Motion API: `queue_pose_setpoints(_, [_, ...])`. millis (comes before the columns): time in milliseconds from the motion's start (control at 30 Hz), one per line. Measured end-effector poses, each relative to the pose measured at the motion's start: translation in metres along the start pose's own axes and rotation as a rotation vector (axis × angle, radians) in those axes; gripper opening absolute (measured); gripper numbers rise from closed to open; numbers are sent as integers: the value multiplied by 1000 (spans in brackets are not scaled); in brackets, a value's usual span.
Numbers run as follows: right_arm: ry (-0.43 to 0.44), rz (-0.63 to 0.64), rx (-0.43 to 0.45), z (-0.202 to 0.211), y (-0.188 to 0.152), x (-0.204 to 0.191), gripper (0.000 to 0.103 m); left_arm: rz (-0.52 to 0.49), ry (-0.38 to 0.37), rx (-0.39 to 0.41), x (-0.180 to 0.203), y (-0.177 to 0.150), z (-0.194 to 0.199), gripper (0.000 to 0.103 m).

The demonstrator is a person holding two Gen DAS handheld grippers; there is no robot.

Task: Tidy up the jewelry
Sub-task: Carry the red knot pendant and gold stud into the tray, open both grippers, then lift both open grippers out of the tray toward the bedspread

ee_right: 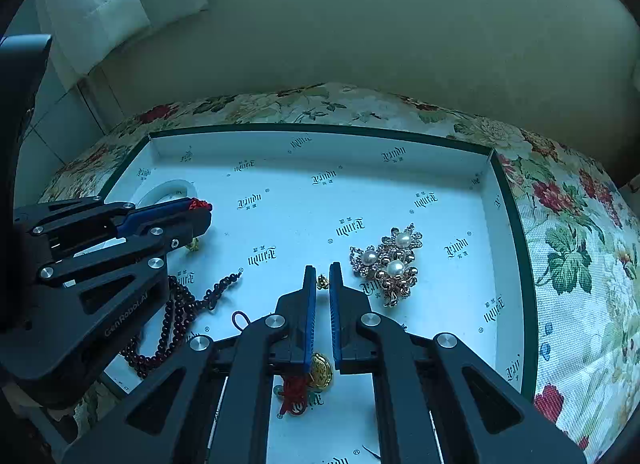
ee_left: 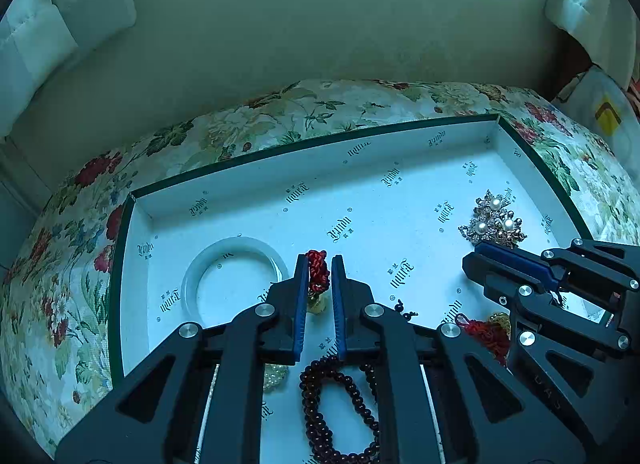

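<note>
Left gripper (ee_left: 320,276): fingers pinch red knotted cord (ee_left: 318,270).
Right gripper (ee_right: 322,284): narrow gap, nothing clamped.
Pearl brooch (ee_right: 388,264): 1 o'clock of right gripper, in white tray (ee_right: 400,156).

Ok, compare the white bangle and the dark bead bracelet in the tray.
The white bangle is one smooth, pale, rigid ring lying flat as an open circle. The dark bead bracelet is a string of many small dark red beads, limp and looped unevenly. The bangle sits toward the left of the tray; the bead bracelet lies nearer, partly hidden under the left tool. Both rest on the tray's printed white lining.
</note>
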State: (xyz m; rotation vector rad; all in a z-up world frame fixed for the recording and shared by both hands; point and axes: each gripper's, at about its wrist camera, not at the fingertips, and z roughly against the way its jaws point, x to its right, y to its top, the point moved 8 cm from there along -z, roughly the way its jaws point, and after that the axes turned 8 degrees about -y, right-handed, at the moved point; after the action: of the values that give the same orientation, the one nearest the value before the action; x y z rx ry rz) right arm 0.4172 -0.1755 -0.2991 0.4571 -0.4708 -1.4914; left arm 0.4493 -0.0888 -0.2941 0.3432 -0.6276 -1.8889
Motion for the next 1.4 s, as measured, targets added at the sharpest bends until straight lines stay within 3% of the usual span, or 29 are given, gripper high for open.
queue_pose_setpoints(100, [-2, -4, -5, -1, -2, 2, 8, 1, -5, -4, 0, -1, -1, 26])
queue_pose_setpoints(600, [1, -26, 10, 7, -1, 9, 12, -1, -2, 37, 7, 3, 16, 55])
queue_pose_setpoints(700, [-10, -38, 25, 10, -1, 12, 40, -2, 28, 46, 2, 2, 19, 56])
queue_pose_setpoints(733, [-9, -45, 32, 12, -1, 13, 43, 2, 22, 45, 1, 2, 20, 57])
queue_pose_setpoints(1133, [-17, -59, 70, 37, -3, 14, 44, 39, 23, 58, -7, -15, 43, 61])
queue_pose_setpoints(1400, [-15, -45, 88, 75, -26, 6, 44, 60, 8, 64, -1, -46, 76, 61])
